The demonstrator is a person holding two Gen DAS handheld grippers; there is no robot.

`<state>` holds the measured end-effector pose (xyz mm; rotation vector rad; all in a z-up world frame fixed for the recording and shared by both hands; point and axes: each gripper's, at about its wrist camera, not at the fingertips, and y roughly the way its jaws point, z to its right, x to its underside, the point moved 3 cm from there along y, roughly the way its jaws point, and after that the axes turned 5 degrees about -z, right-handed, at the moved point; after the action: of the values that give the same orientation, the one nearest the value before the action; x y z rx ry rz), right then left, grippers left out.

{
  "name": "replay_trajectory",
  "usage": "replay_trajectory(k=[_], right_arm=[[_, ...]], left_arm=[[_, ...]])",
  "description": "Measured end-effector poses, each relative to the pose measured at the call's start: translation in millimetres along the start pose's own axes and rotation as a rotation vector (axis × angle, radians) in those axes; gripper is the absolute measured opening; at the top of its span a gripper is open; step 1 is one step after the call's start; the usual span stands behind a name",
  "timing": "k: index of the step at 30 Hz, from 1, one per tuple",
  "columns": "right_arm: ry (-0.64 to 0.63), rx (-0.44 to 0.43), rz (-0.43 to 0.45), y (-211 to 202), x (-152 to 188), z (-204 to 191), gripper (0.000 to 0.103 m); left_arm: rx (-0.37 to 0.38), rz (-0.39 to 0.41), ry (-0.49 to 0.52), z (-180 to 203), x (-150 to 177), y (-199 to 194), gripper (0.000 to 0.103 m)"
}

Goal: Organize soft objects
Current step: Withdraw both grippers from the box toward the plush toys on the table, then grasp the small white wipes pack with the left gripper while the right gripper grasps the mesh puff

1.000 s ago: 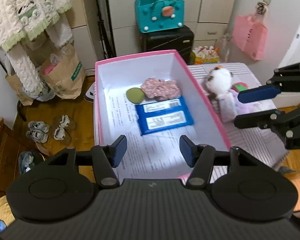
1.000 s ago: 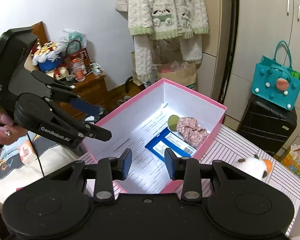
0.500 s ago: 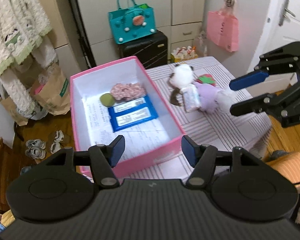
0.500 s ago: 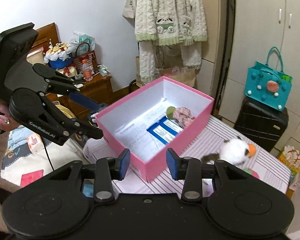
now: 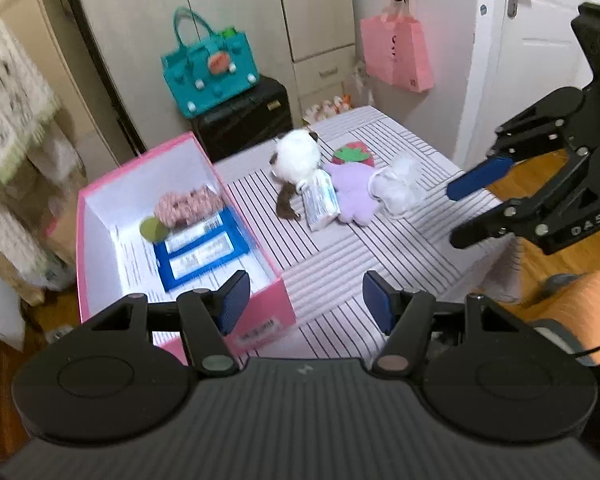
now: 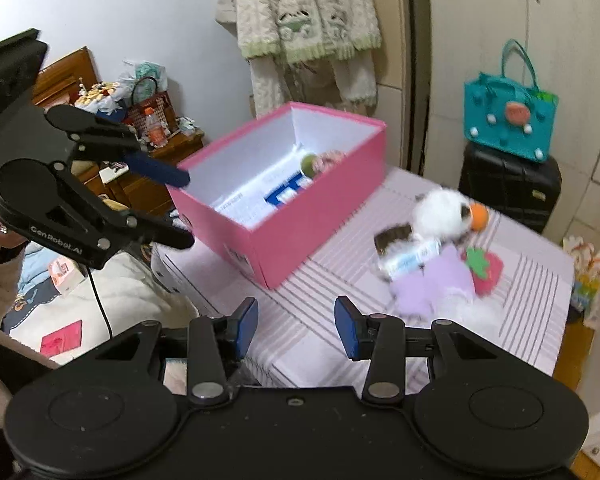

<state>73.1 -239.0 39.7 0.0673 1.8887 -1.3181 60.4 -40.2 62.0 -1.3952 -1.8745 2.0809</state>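
A pink cardboard box with a white inside stands open on a table under a white cloth with thin dark stripes. In the box lie a crumpled pink floral cloth, a flat olive-green round pad and two glossy blue packs, on printed paper.

Beside the box, on the cloth, the soft things sit in a heap: a fluffy white plush with brown and orange patches, a crinkly tissue pack touching it, a lilac fleece toy, a red felt strawberry and a wispy white tuft.

The left gripper hangs over the box's near corner, its blue pads apart, nothing between them. The right gripper hovers over bare cloth near the heap; its jaws have just been opening and hold nothing (both frames are blurred).

Pale wardrobes line the wall, with a teal bag on a black suitcase, and the floor is wood.
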Motion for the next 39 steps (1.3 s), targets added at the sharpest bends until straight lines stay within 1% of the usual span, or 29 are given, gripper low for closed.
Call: replay_trajectory(k=[1, 2, 6, 10, 15, 18, 22, 26, 28, 30, 34, 37, 39], right_arm=[[0.006, 0.001, -0.005, 1, 5, 3, 0.048], [0.012, 0.005, -0.010, 3, 11, 7, 0.048], [0.032, 0.020, -0.009, 5, 28, 20, 0.052], [0.043, 0.027, -0.003, 9, 43, 33, 0.052], [0.056, 0.050, 0.021, 19, 57, 48, 0.052], [0.079, 0.072, 0.056, 28, 62, 61, 0.055], [0.137, 0.102, 0.107, 46, 68, 82, 0.061], [0.162, 0.191, 0.161, 67, 72, 101, 0.064], [0.170, 0.240, 0.174, 76, 73, 110, 0.064], [0.191, 0.263, 0.192, 82, 73, 119, 0.064], [0.237, 0.249, 0.260, 84, 74, 135, 0.064], [0.237, 0.237, 0.304, 88, 73, 139, 0.064], [0.228, 0.243, 0.308, 91, 72, 138, 0.064]], left_arm=[[-0.017, 0.008, 0.012, 5, 1, 4, 0.062], [-0.013, 0.010, 0.020, 11, 2, 8, 0.062], [0.076, -0.016, 0.008, 27, 5, 23, 0.062], [0.114, -0.024, 0.008, 40, 2, 37, 0.062], [0.086, -0.004, 0.033, 51, -12, 57, 0.062], [0.083, 0.023, 0.024, 53, -21, 71, 0.062], [0.117, 0.053, -0.059, 47, -33, 97, 0.062], [0.173, 0.031, -0.168, 34, -44, 128, 0.062], [0.161, 0.018, -0.219, 27, -50, 143, 0.062], [0.142, 0.009, -0.242, 24, -55, 157, 0.062], [0.138, -0.012, -0.304, 16, -63, 184, 0.059], [0.115, 0.001, -0.347, 11, -67, 196, 0.058], [0.119, 0.017, -0.378, 5, -70, 202, 0.056]])
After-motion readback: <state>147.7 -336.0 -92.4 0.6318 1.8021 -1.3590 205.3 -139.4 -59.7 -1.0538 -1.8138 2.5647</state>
